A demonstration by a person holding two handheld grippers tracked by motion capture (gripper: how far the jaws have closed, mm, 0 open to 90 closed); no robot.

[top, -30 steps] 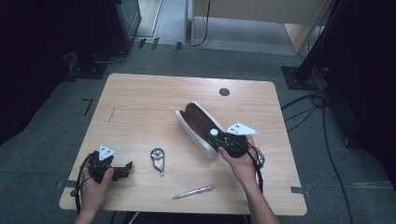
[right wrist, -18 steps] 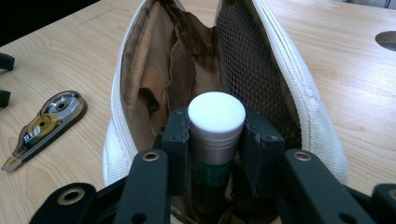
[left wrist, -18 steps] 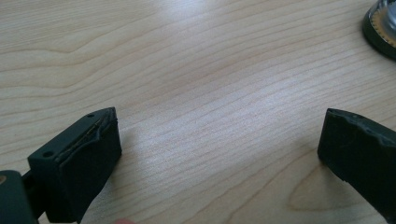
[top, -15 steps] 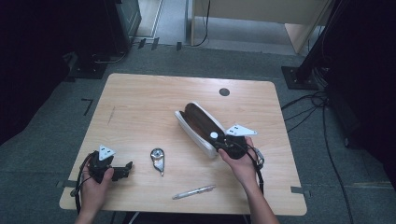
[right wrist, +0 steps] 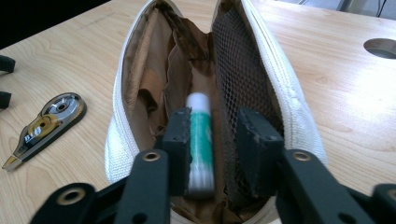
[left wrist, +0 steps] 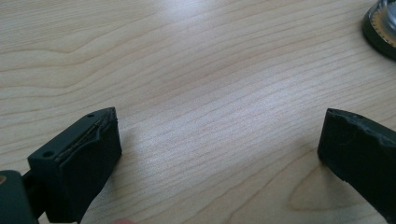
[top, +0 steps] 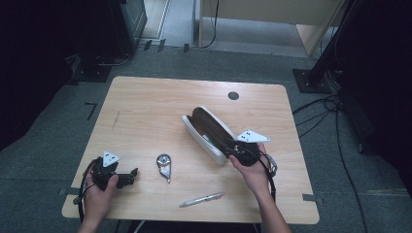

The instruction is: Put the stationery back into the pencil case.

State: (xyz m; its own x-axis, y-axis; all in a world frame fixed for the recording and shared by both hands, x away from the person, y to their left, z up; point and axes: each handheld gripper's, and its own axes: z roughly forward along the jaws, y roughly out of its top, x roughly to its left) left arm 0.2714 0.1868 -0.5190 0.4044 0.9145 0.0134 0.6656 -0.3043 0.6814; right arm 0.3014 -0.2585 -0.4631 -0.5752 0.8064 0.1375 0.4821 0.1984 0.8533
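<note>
One white pencil case (top: 208,130) lies open on the one wooden table (top: 145,116); it serves as the landmark. Inside the case sits one green-and-white glue stick (right wrist: 201,140). To the left of the case, nearer the person, lies one correction-tape dispenser (top: 164,166). Below the case, near the table's front edge, lies one pen (top: 201,199). Beyond the case, toward the far edge, there is one round cable hole (top: 233,95). Two grippers are present: one right gripper (right wrist: 212,135) at the case's near end, one left gripper (top: 127,176) well apart to its left.

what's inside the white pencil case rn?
Inside the open pencil case: a green-and-white glue stick between the right gripper jaws, brown lining and a mesh pocket. The bottom beneath the folds is hidden.
</note>
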